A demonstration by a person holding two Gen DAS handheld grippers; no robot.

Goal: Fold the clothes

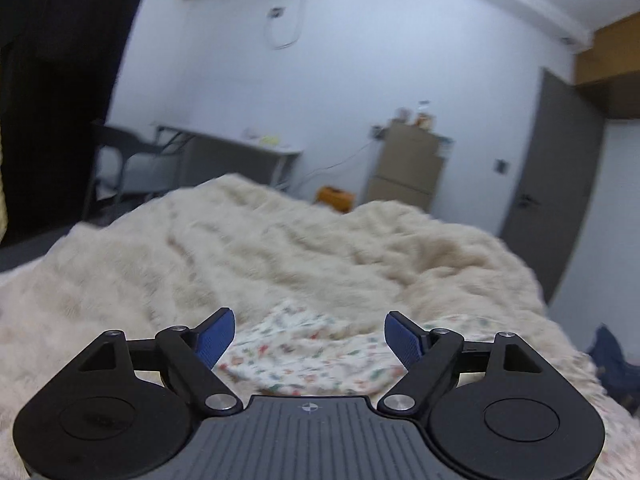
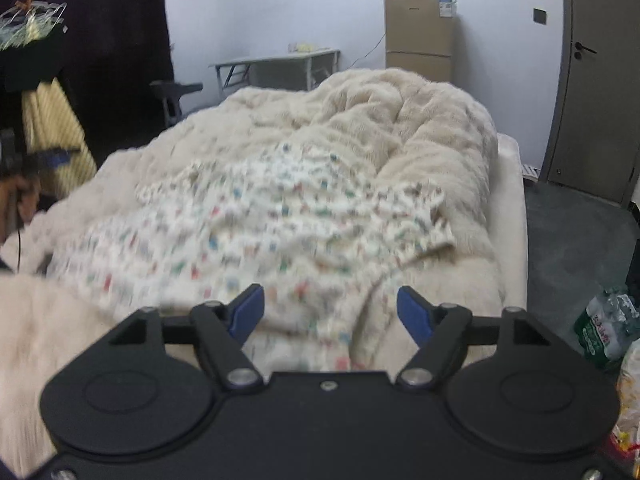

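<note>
A white garment with small coloured prints lies spread and rumpled on a fluffy cream blanket covering the bed. In the right wrist view my right gripper hovers over the garment's near edge, its blue pads wide apart with nothing pinched between them. In the left wrist view my left gripper is raised above the bed, open, and the printed garment lies below and beyond its fingertips. The left gripper also shows at the far left of the right wrist view, held by a hand.
Beyond the bed stand a grey folding table, a brown small fridge with jars on top, and a grey door. A dark curtain hangs at left. Bags sit on the floor at right. Blue cloth lies beside the bed.
</note>
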